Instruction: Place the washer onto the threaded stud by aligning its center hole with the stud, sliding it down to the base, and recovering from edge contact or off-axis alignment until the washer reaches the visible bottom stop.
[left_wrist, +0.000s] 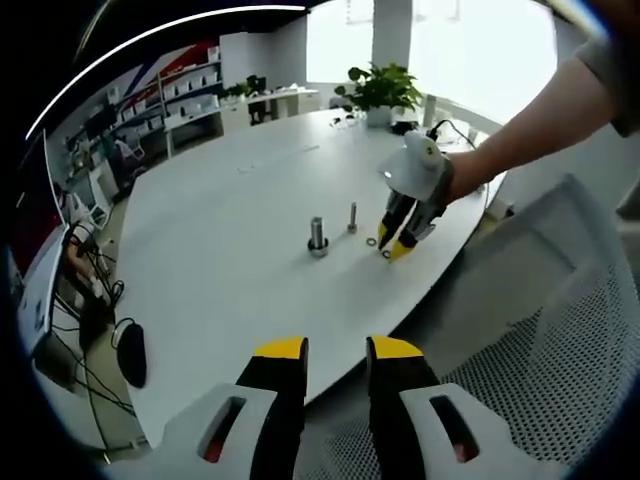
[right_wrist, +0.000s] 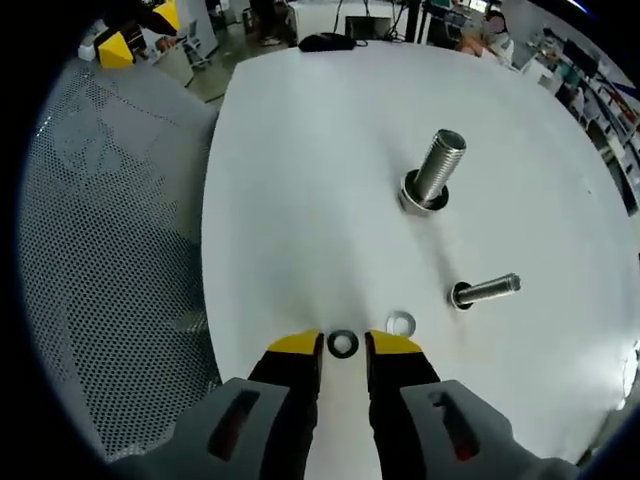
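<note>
A dark washer lies flat on the white table, right between the yellow tips of my right gripper; the jaws are open, with small gaps on both sides of it. A paler washer rests just beyond the right tip. Further out stand a thin threaded stud and a thick bolt, both upright. In the left gripper view, a hand holds the right gripper tips-down by the washers, next to the stud and bolt. My left gripper hovers open off the table's edge.
A white mesh chair stands under the left gripper at the table's near edge. A potted plant sits at the table's far end, and a black mouse lies near another edge. Shelves and a seated person are off to the left.
</note>
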